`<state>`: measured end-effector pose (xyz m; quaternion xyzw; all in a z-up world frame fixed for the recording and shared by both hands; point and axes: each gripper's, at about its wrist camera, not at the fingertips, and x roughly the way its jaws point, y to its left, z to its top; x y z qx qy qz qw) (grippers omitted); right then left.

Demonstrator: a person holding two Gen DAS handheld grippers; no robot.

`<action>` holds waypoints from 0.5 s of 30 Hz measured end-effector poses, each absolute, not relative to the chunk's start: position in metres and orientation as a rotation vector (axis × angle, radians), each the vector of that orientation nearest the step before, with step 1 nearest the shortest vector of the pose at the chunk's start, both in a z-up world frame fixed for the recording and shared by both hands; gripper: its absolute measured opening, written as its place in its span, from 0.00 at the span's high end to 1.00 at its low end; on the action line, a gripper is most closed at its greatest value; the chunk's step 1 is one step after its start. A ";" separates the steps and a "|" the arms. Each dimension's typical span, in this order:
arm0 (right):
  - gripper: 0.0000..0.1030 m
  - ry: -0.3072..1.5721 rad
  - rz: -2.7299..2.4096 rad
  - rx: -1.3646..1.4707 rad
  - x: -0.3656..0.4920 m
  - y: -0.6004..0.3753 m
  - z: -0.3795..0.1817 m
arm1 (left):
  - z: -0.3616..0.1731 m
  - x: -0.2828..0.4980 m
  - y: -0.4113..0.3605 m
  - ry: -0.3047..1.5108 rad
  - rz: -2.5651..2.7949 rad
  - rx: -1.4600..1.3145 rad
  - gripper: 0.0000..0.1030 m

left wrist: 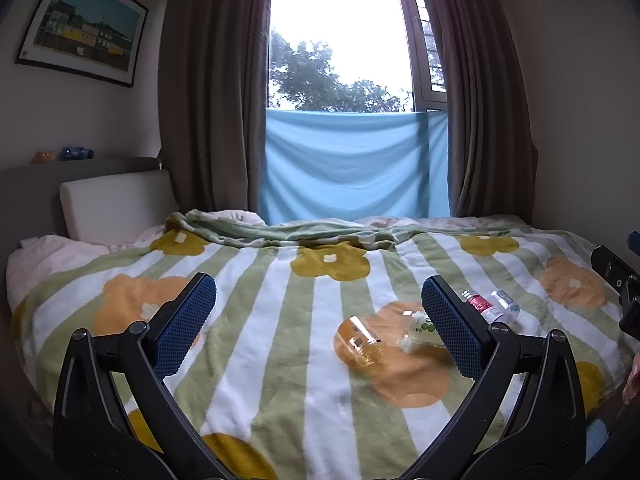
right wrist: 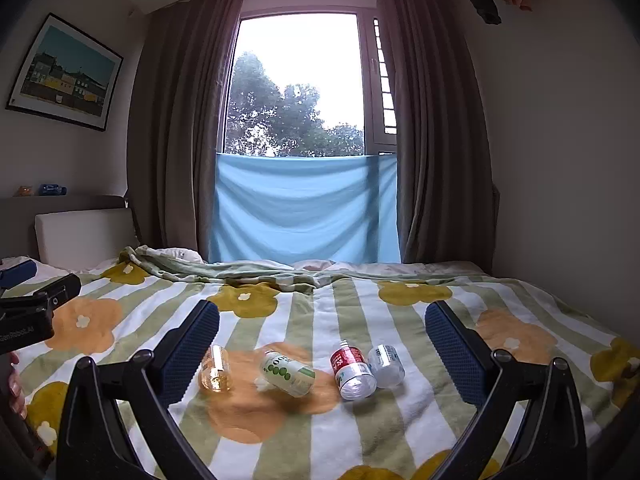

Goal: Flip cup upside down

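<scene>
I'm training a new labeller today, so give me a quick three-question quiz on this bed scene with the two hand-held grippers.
1. True or false: the left hand-held gripper is shut on a bottle.
2. How many small bottles lie on the flowered blanket in the right wrist view?
A) two B) four C) six
3. Fill in: the bottle with the red label lies right next to the ____ bottle on its right in that view.

Key:
1. False. Its jaws stand wide apart with nothing between them, as do those of the right hand-held gripper.
2. B: amber bottle, green-dotted bottle, red-label, clear.
3. clear
</scene>
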<state>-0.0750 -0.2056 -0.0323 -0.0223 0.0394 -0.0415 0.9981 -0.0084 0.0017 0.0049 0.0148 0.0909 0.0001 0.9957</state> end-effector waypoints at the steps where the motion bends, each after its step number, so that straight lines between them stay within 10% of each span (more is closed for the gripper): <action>1: 0.00 0.080 -0.079 -0.044 -0.075 -0.206 -0.033 | 0.006 -0.008 0.000 0.185 0.002 0.031 0.00; 15: 0.00 0.092 -0.057 -0.048 -0.073 -0.203 -0.040 | 0.010 -0.014 -0.008 0.166 -0.020 0.047 0.00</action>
